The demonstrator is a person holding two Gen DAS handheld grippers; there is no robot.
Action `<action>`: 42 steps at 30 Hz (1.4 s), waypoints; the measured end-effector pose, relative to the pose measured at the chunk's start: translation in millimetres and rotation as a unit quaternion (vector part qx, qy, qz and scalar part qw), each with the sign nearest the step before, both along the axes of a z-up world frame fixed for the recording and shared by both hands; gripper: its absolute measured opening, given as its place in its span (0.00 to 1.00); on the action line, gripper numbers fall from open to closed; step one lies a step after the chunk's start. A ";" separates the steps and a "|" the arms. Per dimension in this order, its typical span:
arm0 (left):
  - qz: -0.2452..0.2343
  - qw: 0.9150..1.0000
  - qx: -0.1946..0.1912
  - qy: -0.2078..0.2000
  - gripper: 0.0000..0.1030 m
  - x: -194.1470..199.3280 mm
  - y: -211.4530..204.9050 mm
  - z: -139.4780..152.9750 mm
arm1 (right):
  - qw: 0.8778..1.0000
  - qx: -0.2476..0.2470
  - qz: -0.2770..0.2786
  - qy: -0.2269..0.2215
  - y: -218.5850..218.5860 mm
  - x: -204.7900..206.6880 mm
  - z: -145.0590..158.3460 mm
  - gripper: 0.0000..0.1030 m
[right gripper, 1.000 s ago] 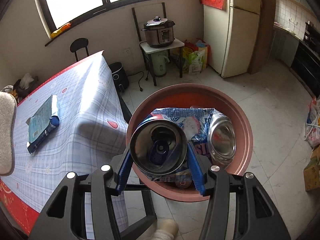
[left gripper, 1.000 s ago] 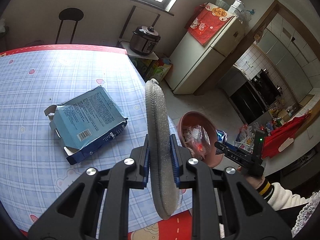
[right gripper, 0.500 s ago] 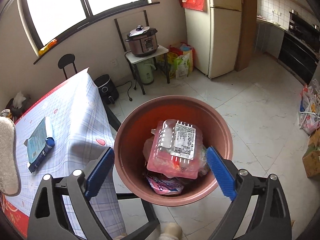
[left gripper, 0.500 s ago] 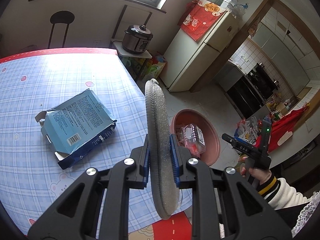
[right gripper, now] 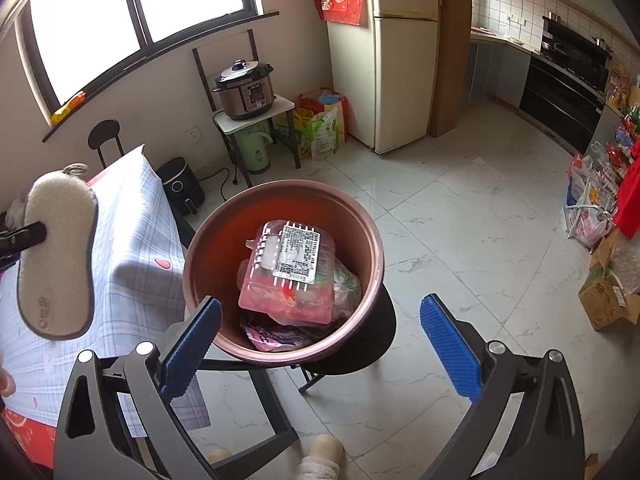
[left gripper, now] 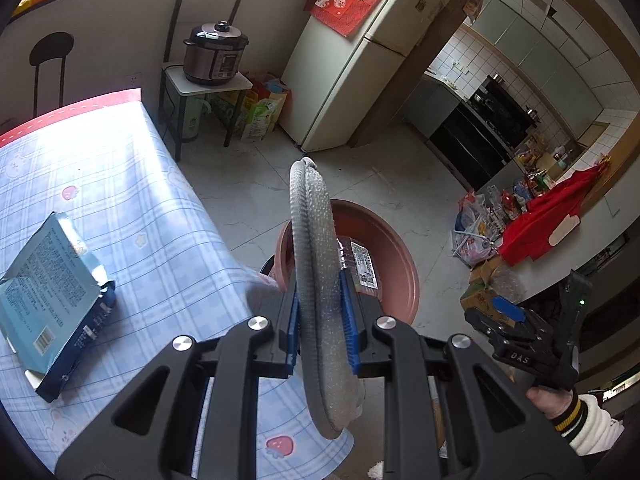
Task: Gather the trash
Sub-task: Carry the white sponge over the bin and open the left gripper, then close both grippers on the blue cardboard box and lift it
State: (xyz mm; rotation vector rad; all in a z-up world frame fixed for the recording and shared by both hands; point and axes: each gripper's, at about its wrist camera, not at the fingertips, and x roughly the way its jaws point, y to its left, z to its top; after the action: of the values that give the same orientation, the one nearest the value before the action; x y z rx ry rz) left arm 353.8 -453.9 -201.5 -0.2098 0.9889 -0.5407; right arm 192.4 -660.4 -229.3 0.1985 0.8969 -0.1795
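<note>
My left gripper [left gripper: 320, 316] is shut on a grey fluffy insole [left gripper: 316, 272], held edge-on over the table's corner, just short of the reddish-brown bin [left gripper: 400, 256]. The right wrist view shows the same insole [right gripper: 56, 256] flat-on at the left, beside the bin [right gripper: 208, 248]. The bin stands on a black stool and holds a clear plastic tray with a label [right gripper: 292, 268] over other wrappers. My right gripper [right gripper: 320, 344] stands wide open above the bin's near rim, nothing between its fingers. A flattened blue box [left gripper: 48, 296] lies on the checked tablecloth.
A pressure cooker [right gripper: 244, 88] sits on a small stand by the wall, bags [right gripper: 320, 124] and a fridge [right gripper: 400, 52] beside it. Bags and cardboard boxes [right gripper: 604, 296] crowd the floor at right. A black chair [left gripper: 48, 64] stands behind the table.
The right gripper let a can go into the bin, opened wide and rose. The left gripper carried the insole rightward from over the table toward the bin.
</note>
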 end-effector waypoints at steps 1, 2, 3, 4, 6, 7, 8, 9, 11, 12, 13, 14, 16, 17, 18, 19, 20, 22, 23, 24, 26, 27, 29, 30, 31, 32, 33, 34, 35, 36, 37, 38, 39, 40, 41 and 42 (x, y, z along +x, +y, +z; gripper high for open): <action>-0.004 1.000 0.004 0.000 0.21 5.3 -10.6 -2.9 | 1.000 0.000 -0.004 0.001 -5.3 -3.3 -0.8 0.95; -0.007 1.000 0.008 0.000 0.21 10.5 -21.3 -5.6 | 1.000 0.000 -0.008 0.002 -10.6 -6.3 -1.3 0.95; -0.009 1.000 0.011 0.001 0.21 15.9 -31.0 -8.3 | 1.000 0.000 -0.013 0.003 -15.7 -8.9 -1.7 0.95; -0.010 1.000 0.014 0.001 0.21 21.2 -40.4 -9.8 | 1.000 0.000 -0.017 0.003 -21.1 -11.5 -1.5 0.95; -0.012 1.000 0.023 -0.003 0.21 30.8 -57.8 -12.3 | 1.000 0.001 -0.025 0.002 -30.3 -16.5 -1.9 0.95; -0.014 0.999 0.029 -0.007 0.21 34.7 -65.9 -12.8 | 1.000 0.003 -0.029 0.002 -34.4 -18.1 -2.5 0.95; -0.013 0.999 0.038 -0.012 0.21 38.5 -73.9 -13.8 | 1.000 0.004 -0.031 0.003 -37.9 -19.8 -3.3 0.95; -0.012 0.999 0.049 -0.017 0.22 42.1 -81.6 -14.8 | 0.999 0.004 -0.033 0.004 -40.6 -20.8 -4.2 0.95; -0.003 0.997 0.076 -0.028 0.29 48.4 -94.7 -16.3 | 0.999 0.002 -0.035 0.009 -44.2 -22.6 -7.0 0.95; -0.003 0.996 0.081 -0.036 0.46 49.3 -100.3 -15.1 | 0.999 0.003 -0.035 0.011 -45.5 -23.2 -8.0 0.95; -0.005 0.996 0.076 -0.044 0.54 48.8 -103.7 -11.7 | 0.999 0.003 -0.036 0.011 -46.3 -23.7 -8.3 0.95; -0.009 0.996 0.066 -0.052 0.60 47.3 -105.0 -7.0 | 0.999 0.003 -0.036 0.011 -46.6 -23.9 -8.1 0.95; -0.016 0.996 0.058 -0.063 0.60 42.2 -103.2 4.1 | 0.999 0.003 -0.036 0.009 -46.5 -24.5 -6.6 0.95; -0.017 0.996 0.058 -0.069 0.62 39.8 -99.8 9.3 | 0.999 0.004 -0.035 0.007 -45.8 -24.3 -5.4 0.95; -0.016 0.995 0.057 -0.075 0.71 36.4 -94.1 14.8 | 0.999 0.005 -0.035 0.006 -44.2 -24.2 -4.2 0.95; -0.013 0.995 0.055 -0.082 0.74 32.7 -88.8 20.9 | 0.999 0.006 -0.034 0.003 -42.9 -22.8 -2.2 0.95; -0.009 0.995 0.052 -0.088 0.79 30.0 -79.2 26.1 | 0.999 0.007 -0.032 0.000 -40.2 -22.1 0.0 0.95; 0.002 0.995 0.045 -0.093 0.81 23.3 -54.8 36.6 | 1.000 0.006 -0.027 -0.006 -33.4 -20.4 5.6 0.95; 0.009 0.994 0.045 -0.096 0.81 20.6 -41.6 41.4 | 1.000 0.005 -0.024 -0.009 -29.2 -19.0 8.1 0.95; 0.018 0.994 0.047 -0.099 0.84 17.6 -28.1 46.0 | 1.000 0.004 -0.022 -0.011 -25.0 -18.2 11.0 0.95; 0.040 0.992 0.049 -0.105 0.91 10.3 2.4 54.5 | 1.000 0.001 -0.016 -0.015 -15.1 -15.1 16.7 0.95; 0.051 0.992 0.050 -0.109 0.91 6.4 17.6 58.9 | 1.000 0.000 -0.013 -0.017 -9.6 -13.3 19.5 0.95; 0.073 0.989 0.057 -0.111 0.91 0.3 49.3 65.0 | 1.000 -0.003 -0.004 -0.022 2.6 -8.6 26.1 0.95; 0.084 0.988 0.063 -0.112 0.91 -2.6 65.0 67.5 | 1.000 -0.005 0.001 -0.023 8.5 -6.4 28.9 0.95; 0.097 0.987 0.068 -0.113 0.92 -7.3 81.2 69.3 | 1.000 -0.007 0.006 -0.024 15.6 -3.7 31.8 0.95; 0.109 0.985 0.071 -0.114 0.92 -12.6 97.0 71.5 | 1.000 -0.009 0.012 -0.026 23.3 -1.2 34.5 0.95; 0.121 0.983 0.073 -0.114 0.92 -18.5 113.6 72.5 | 0.999 -0.011 0.019 -0.026 31.5 2.1 37.1 0.95; 0.133 0.982 0.074 -0.113 0.92 -24.1 130.5 73.2 | 0.999 -0.013 0.026 -0.028 40.0 4.8 39.5 0.95; 0.144 0.980 0.076 -0.111 0.92 -30.3 146.4 73.6 | 0.999 -0.014 0.033 -0.029 49.1 7.6 42.1 0.95; 0.156 0.979 0.077 -0.109 0.92 -36.9 162.7 73.1 | 0.999 -0.015 0.042 -0.029 58.4 10.6 44.2 0.95; 0.166 0.977 0.075 -0.107 0.92 -43.8 178.4 73.2 | 0.998 -0.015 0.051 -0.029 67.7 13.9 46.0 0.95; 0.174 0.977 0.070 -0.105 0.92 -49.4 195.2 72.7 | 0.998 -0.014 0.061 -0.028 77.0 18.1 48.0 0.95; 0.184 0.976 0.064 -0.101 0.92 -57.1 212.1 71.2 | 0.997 -0.015 0.071 -0.027 87.4 21.9 49.3 0.95; 0.194 0.974 0.060 -0.097 0.92 -65.1 228.0 69.8 | 0.996 -0.016 0.081 -0.027 97.9 25.4 51.0 0.95; 0.203 0.973 0.057 -0.094 0.92 -73.0 243.1 67.4 | 0.995 -0.017 0.092 -0.026 108.4 28.9 51.9 0.95; 0.213 0.971 0.055 -0.091 0.92 -80.6 257.6 64.3 | 0.994 -0.019 0.102 -0.024 119.5 32.8 52.2 0.95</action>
State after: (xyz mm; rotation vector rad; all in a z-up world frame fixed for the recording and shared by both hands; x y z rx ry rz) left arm 273.2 -196.3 -137.2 -0.2592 0.7628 -0.1087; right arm 225.2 -540.9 -177.0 0.0751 0.8600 -0.0023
